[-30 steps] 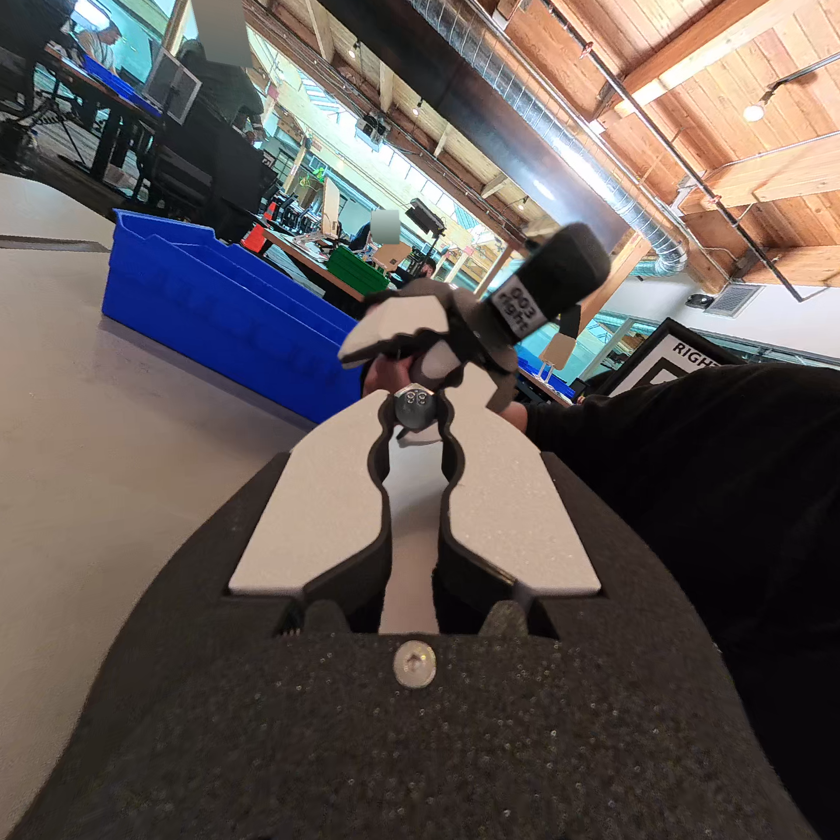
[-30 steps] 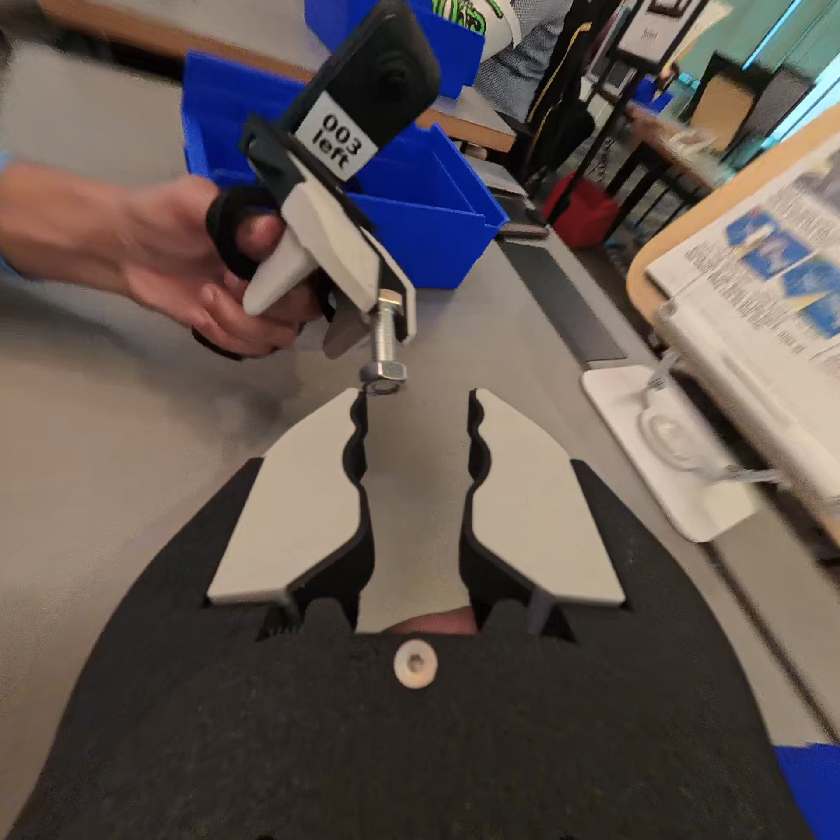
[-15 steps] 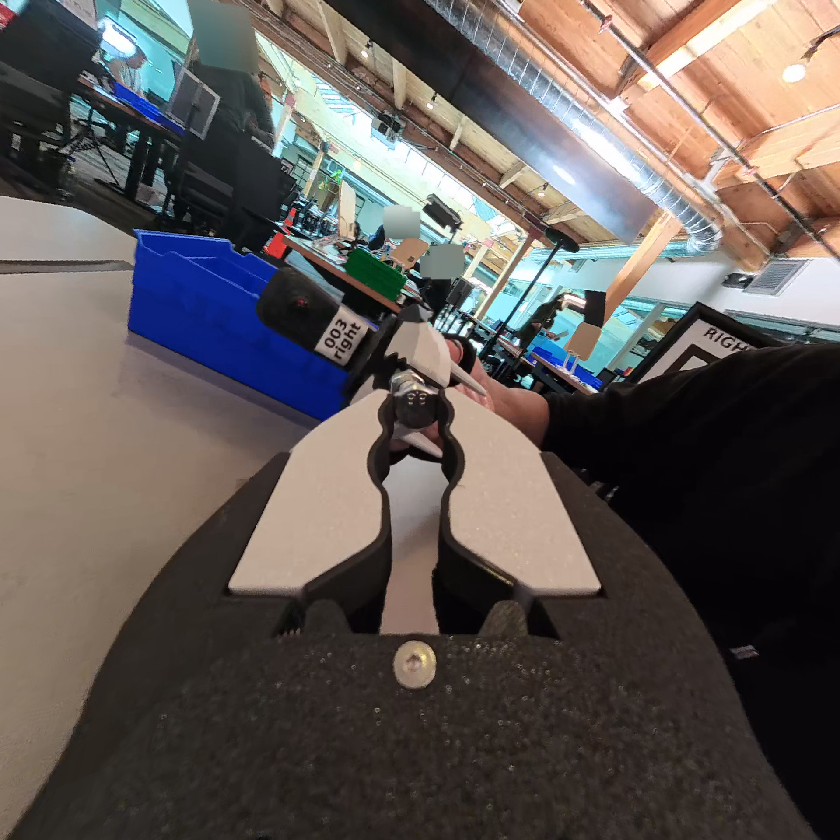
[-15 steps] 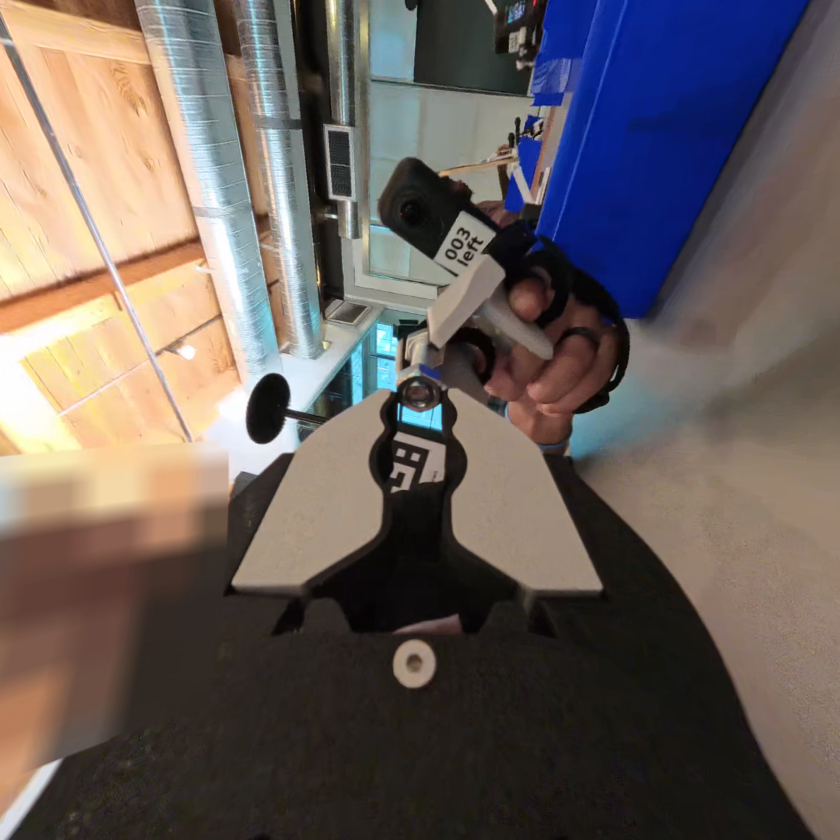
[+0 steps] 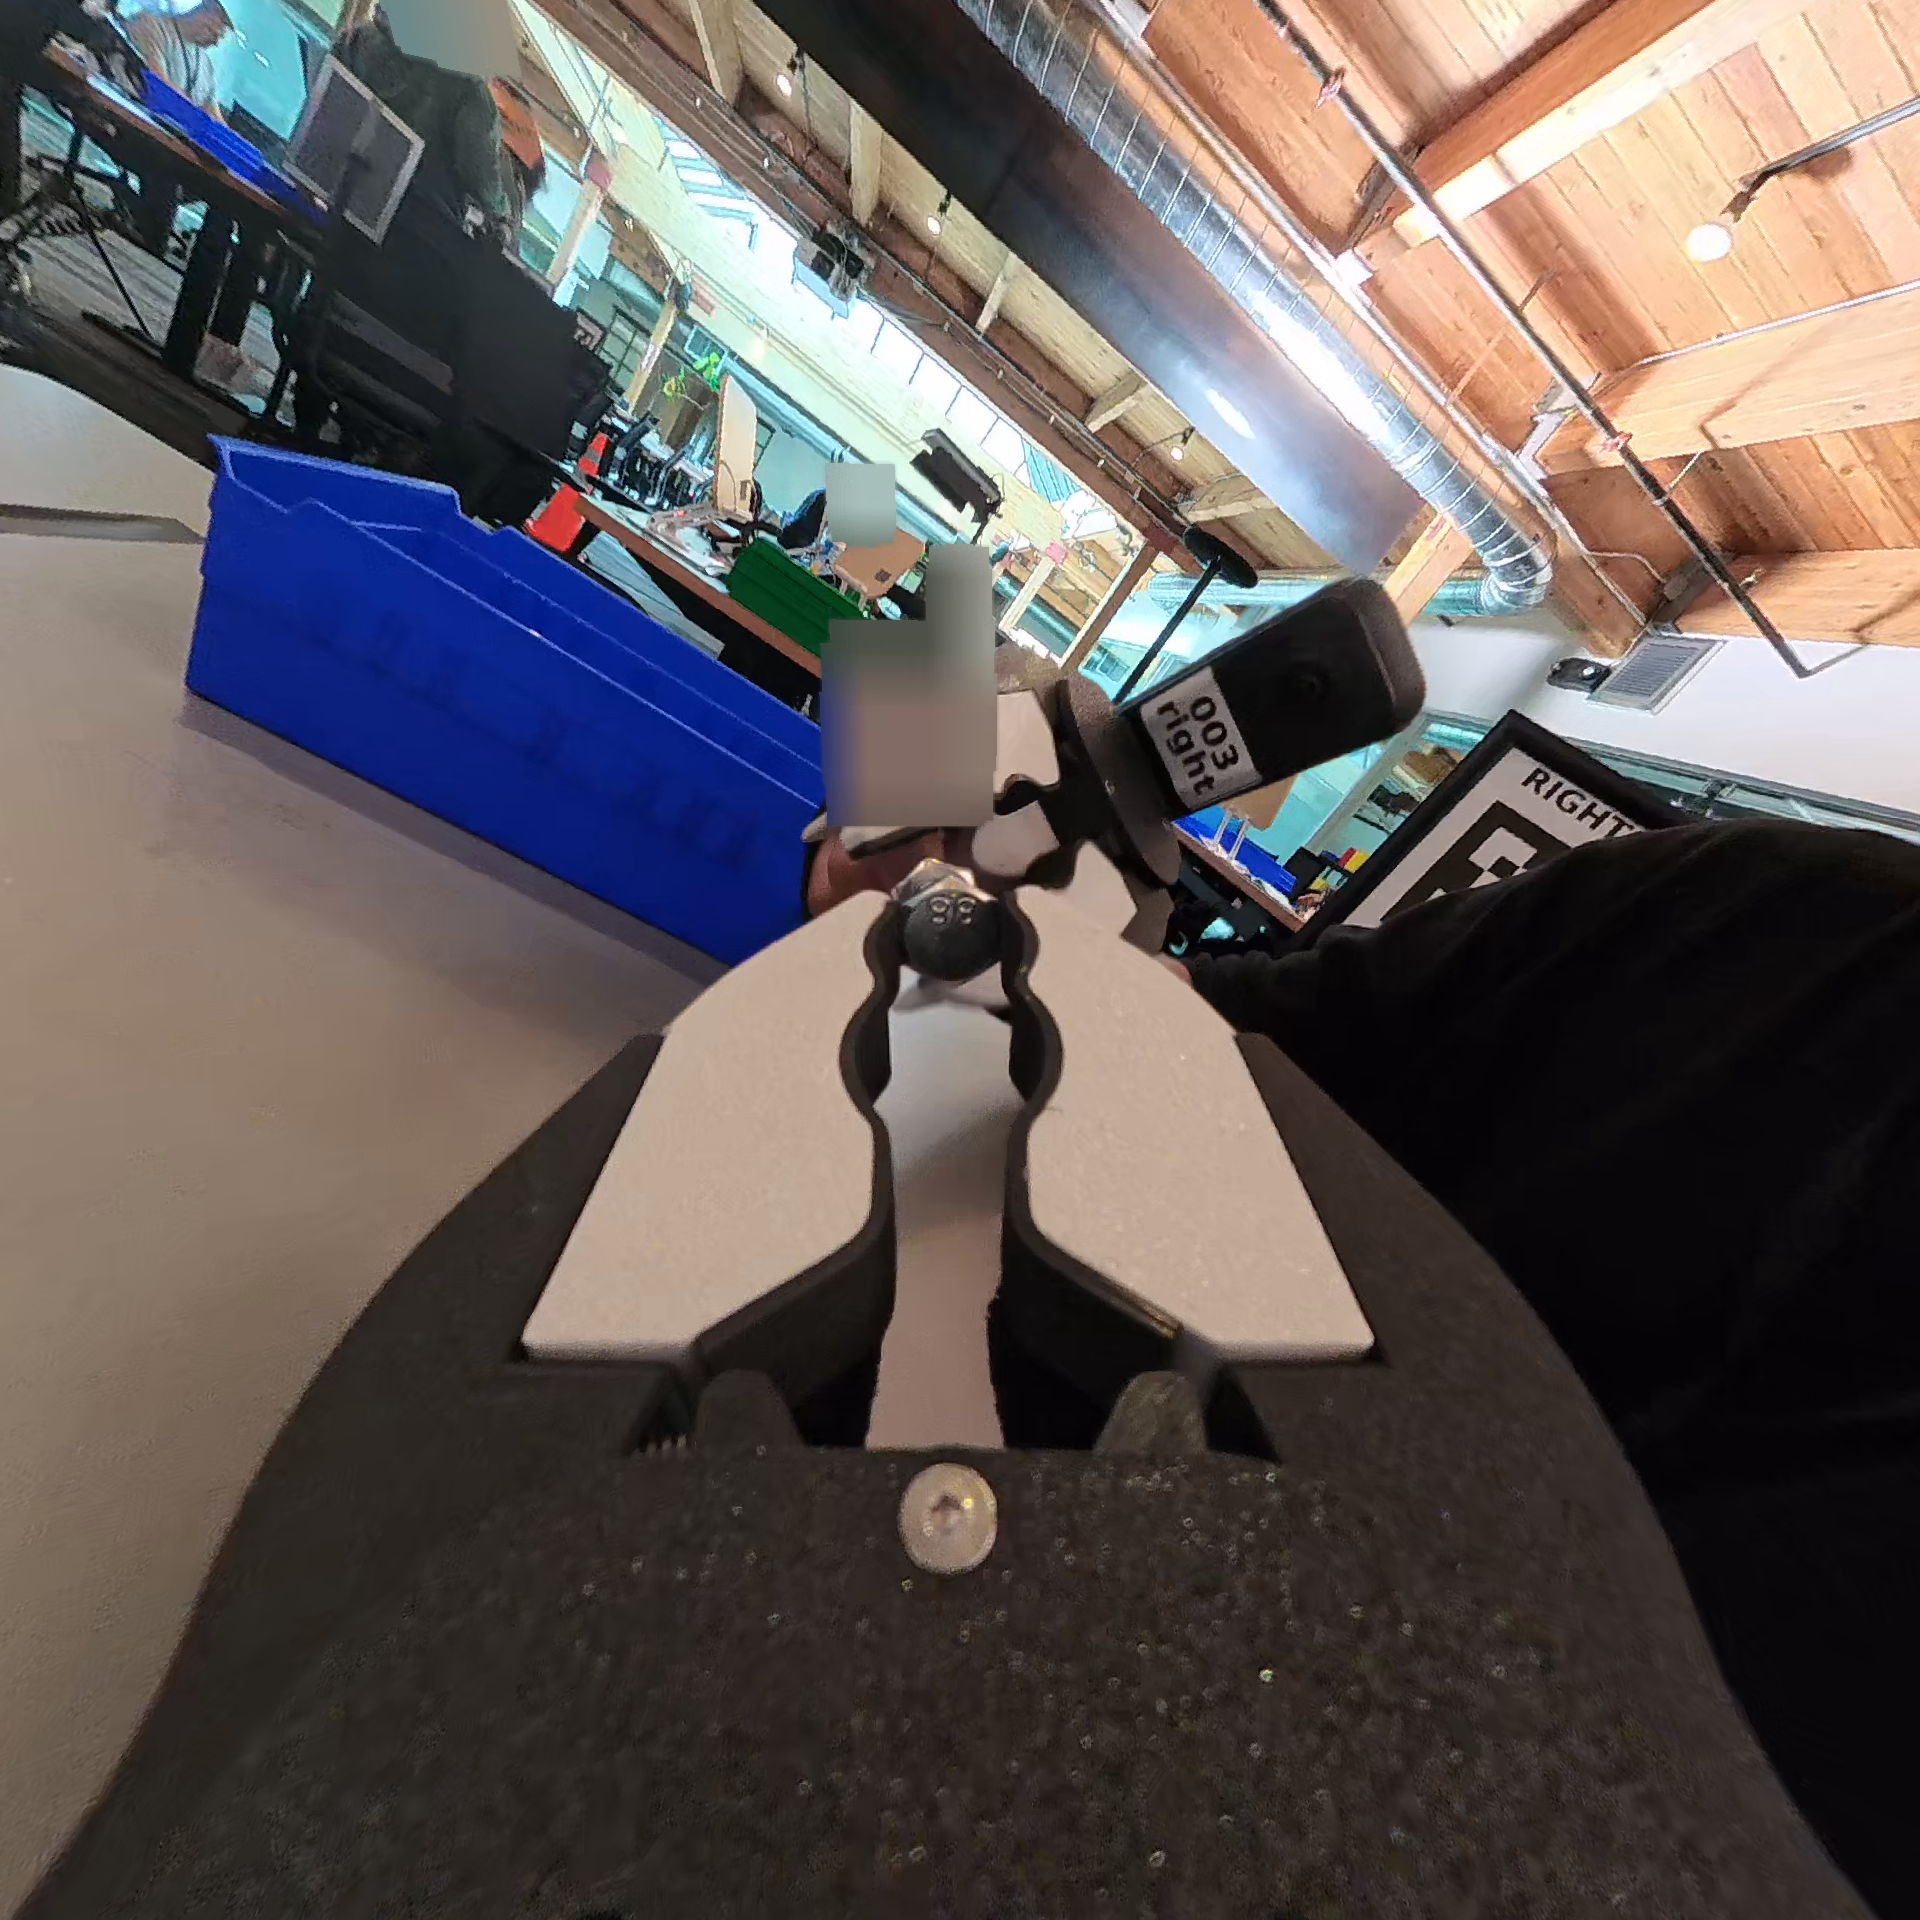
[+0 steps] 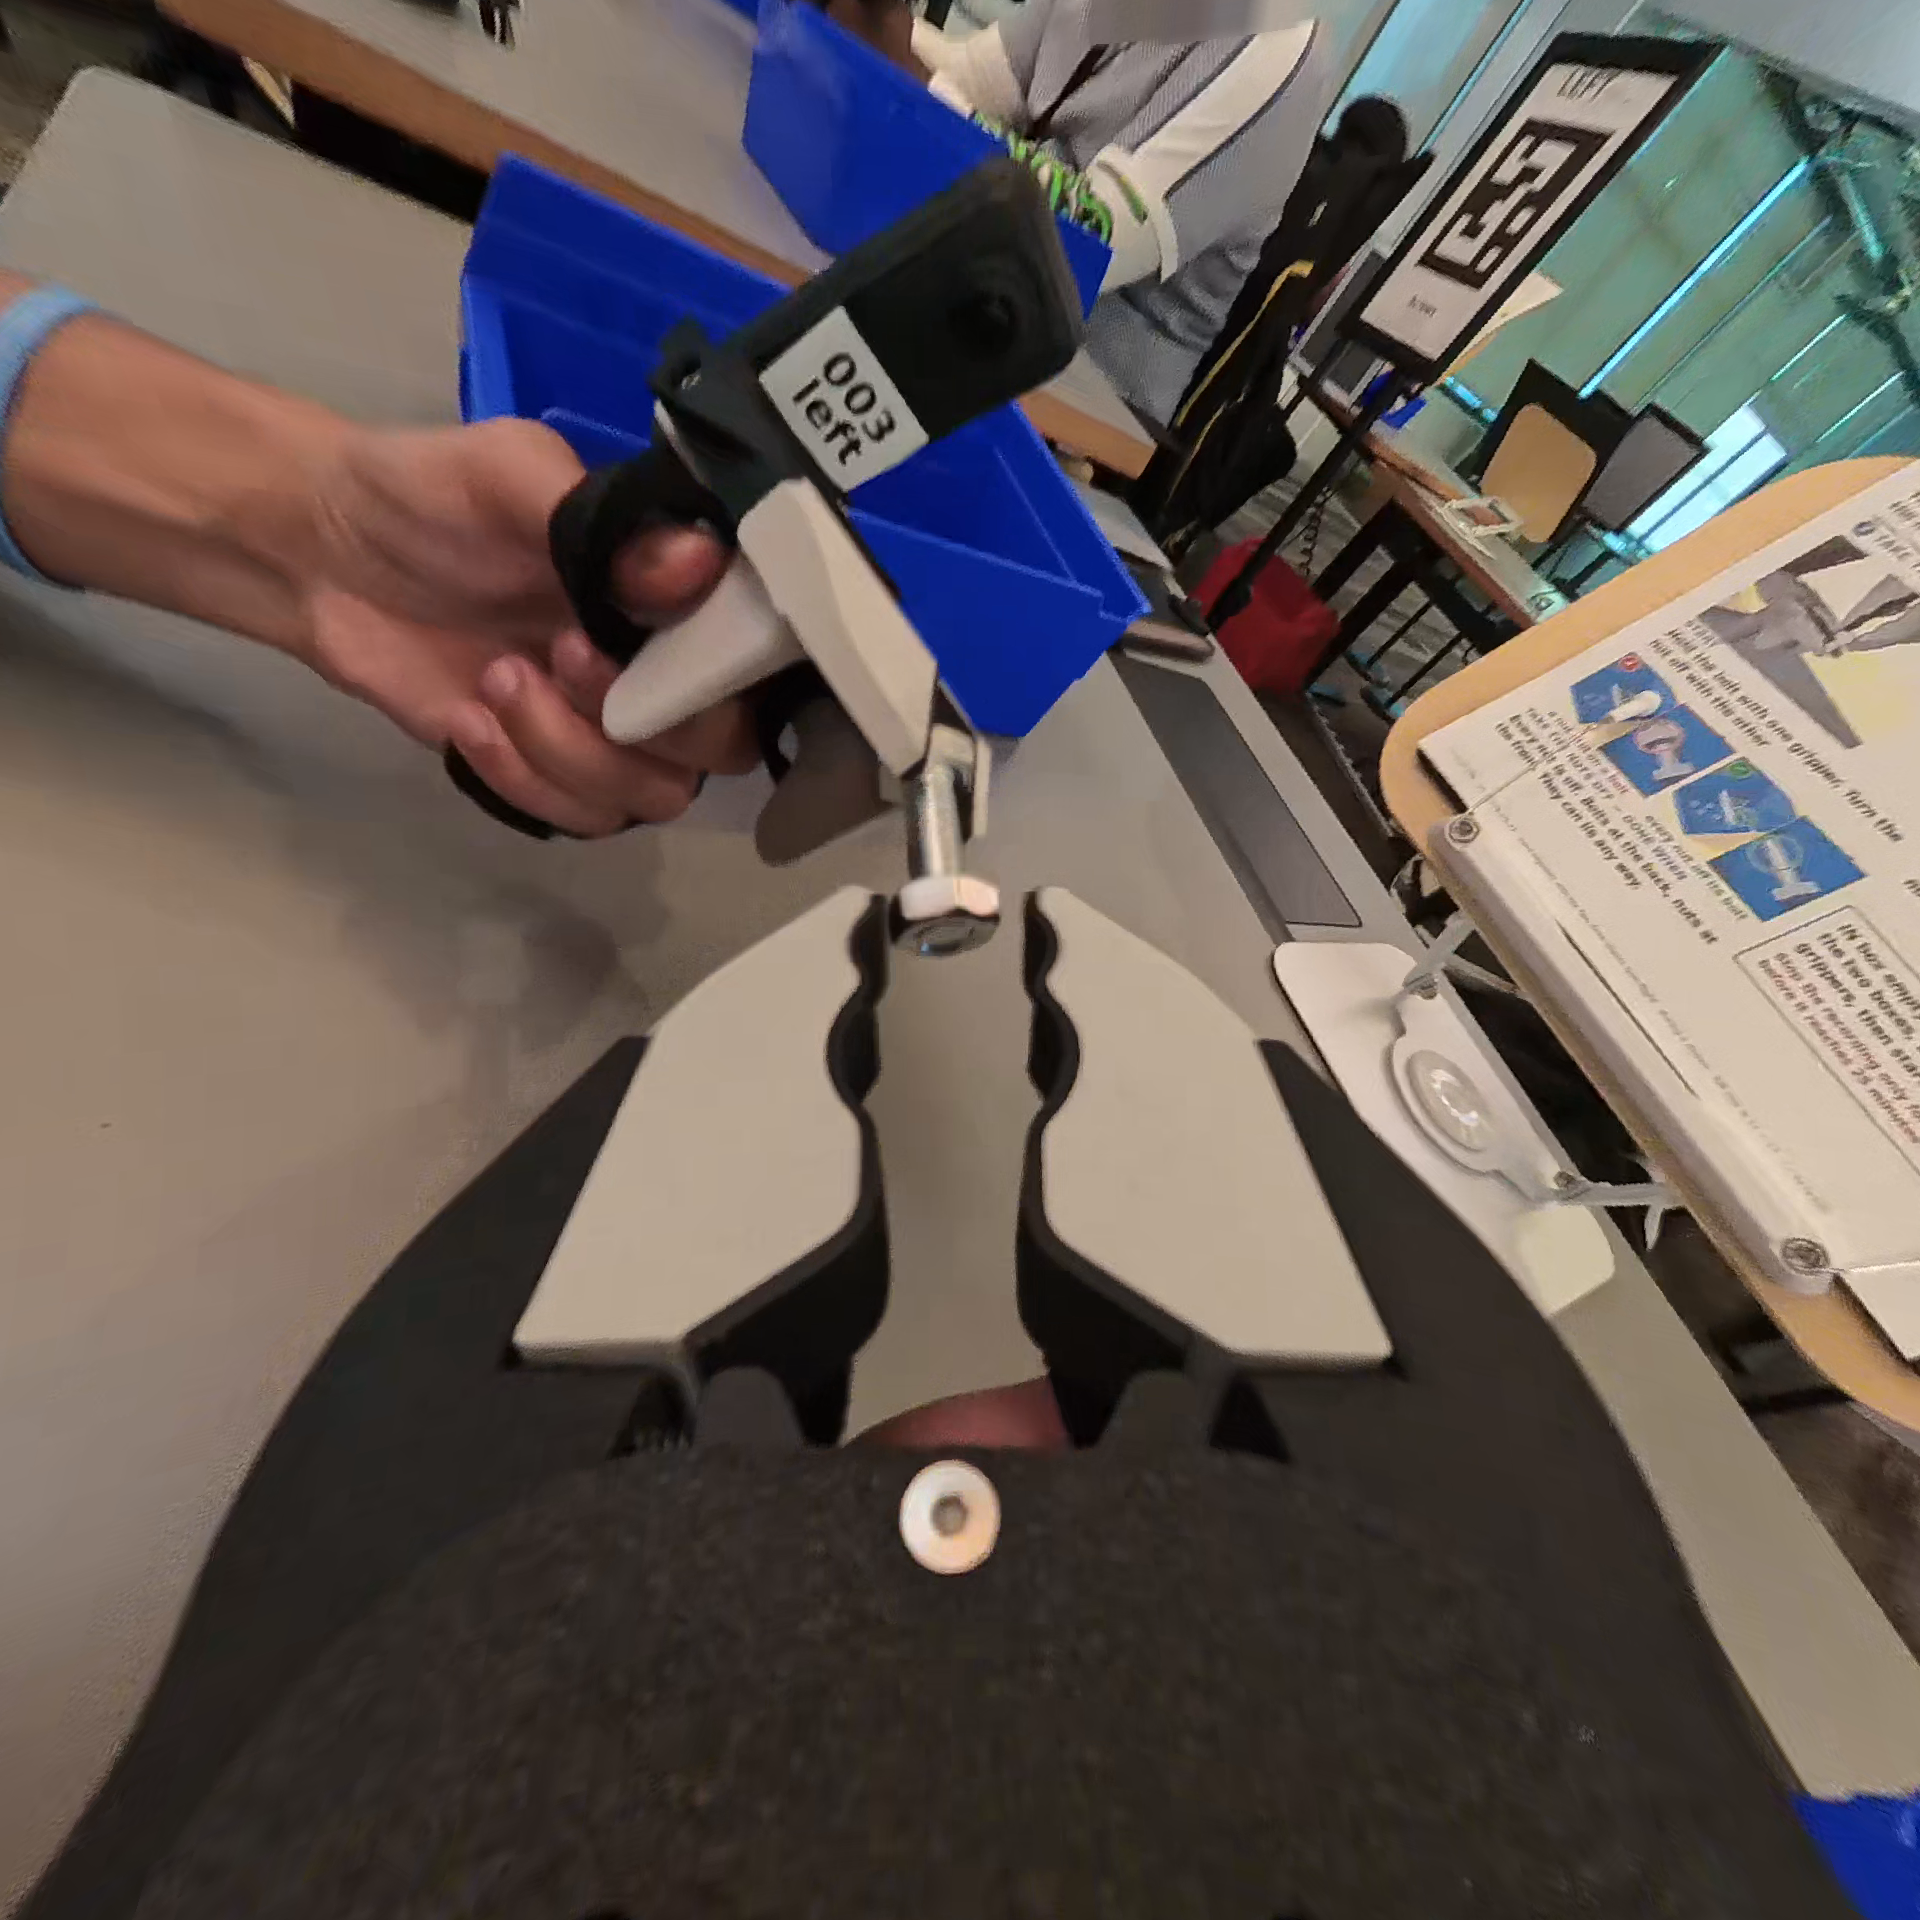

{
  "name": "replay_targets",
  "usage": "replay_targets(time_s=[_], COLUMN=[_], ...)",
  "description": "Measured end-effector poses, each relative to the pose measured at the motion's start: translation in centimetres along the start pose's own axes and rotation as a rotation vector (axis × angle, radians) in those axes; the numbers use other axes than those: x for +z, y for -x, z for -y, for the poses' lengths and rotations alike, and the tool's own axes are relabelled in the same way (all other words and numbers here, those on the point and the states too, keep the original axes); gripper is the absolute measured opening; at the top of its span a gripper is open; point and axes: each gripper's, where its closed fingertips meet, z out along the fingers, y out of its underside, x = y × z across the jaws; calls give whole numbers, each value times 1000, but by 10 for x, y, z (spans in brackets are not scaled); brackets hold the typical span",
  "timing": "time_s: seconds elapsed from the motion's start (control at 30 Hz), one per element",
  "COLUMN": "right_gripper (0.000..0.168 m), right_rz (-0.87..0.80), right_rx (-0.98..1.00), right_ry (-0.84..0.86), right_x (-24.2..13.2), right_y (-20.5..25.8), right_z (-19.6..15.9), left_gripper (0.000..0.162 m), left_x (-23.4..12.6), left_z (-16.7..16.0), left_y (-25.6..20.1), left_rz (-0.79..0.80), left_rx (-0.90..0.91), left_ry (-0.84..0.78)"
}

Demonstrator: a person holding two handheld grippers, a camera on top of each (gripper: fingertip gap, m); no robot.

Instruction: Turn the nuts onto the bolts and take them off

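The bolt point(image 5: 948, 933) is clamped by its head between the left gripper's point(image 5: 951, 940) tips, held above the grey table point(image 5: 208, 1039). Its shank points toward the right gripper point(image 6: 951, 935), whose jaws stand a little apart around the nut point(image 6: 943, 920) on the bolt's end; the left finger point(image 6: 727, 1101) looks to touch it, the right shows a gap. A blue bin point(image 5: 468, 665) sits far left.
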Motion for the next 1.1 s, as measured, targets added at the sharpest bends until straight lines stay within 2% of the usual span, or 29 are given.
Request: replay_targets(time_s=[0.07, 0.13, 0.23, 0.3, 0.37, 0.4, 0.43, 0.47, 0.53, 0.6, 0.67, 0.73, 0.8, 0.87, 0.93, 0.97, 1.03, 1.1], right_gripper=[19, 19, 19, 18, 19, 20, 31, 46, 55, 53, 53, 45, 39, 35, 19, 19, 19, 19], right_rz=[29, 147, 518, 711, 823, 804, 740, 674, 501, 291, 201, 141, 126, 203, 246, 267, 359, 469], right_rx=[56, 278, 967, 1382, 1525, 1495, 1437, 1342, 1050, 702, 408, 206, 87, 73, 89, 125, 275, 551], right_ry=[-19, -22, -155, -269, -346, -364, -357, -323, -194, -101, -72, -71, -62, -33, -52, -71, -90, -48], right_x=[0, 1, -6, -8, -10, -9, -7, -5, 0, 1, -6, -13, -16, -17, -20, -21, -24, -22], right_y=[1, 3, 2, -10, -12, -11, -10, -6, 0, -6, -7, -8, -7, 3, 8, 10, 12, 14], right_z=[1, 0, 17, 21, 20, 17, 14, 12, -1, -13, -9, -4, -4, -8, -7, -5, -3, -6], left_gripper=[17, 17, 17, 17, 17, 17, 17, 17, 17, 17, 17, 17, 17, 17, 17, 17, 17, 17], left_x=[1, 0, 1, 7, 9, 8, 7, 5, 3, 1, 3, 6, 9, 13, 17, 19, 20, 20], left_z=[0, -1, 1, -5, -6, -6, -5, -3, -1, 1, -3, -10, -16, -21, -30, -31, -35, -40], left_y=[0, 2, -4, 1, 3, 5, 6, 7, 7, 7, 5, 5, 3, 1, 1, -1, -3, 2], left_rz=[2, 15, 0, 56, 69, 63, 65, 66, 50, 52, 35, 30, 16, 9, 9, 3, 2, 69], left_rx=[2, 15, 34, 74, 72, 55, 45, 38, 23, 21, 11, 14, 12, 11, 16, 22, 29, 90], left_ry=[-5, 6, -2, 39, 37, 27, 14, 2, -12, -19, 3, 45, 69, 94, 136, 139, 162, 201])
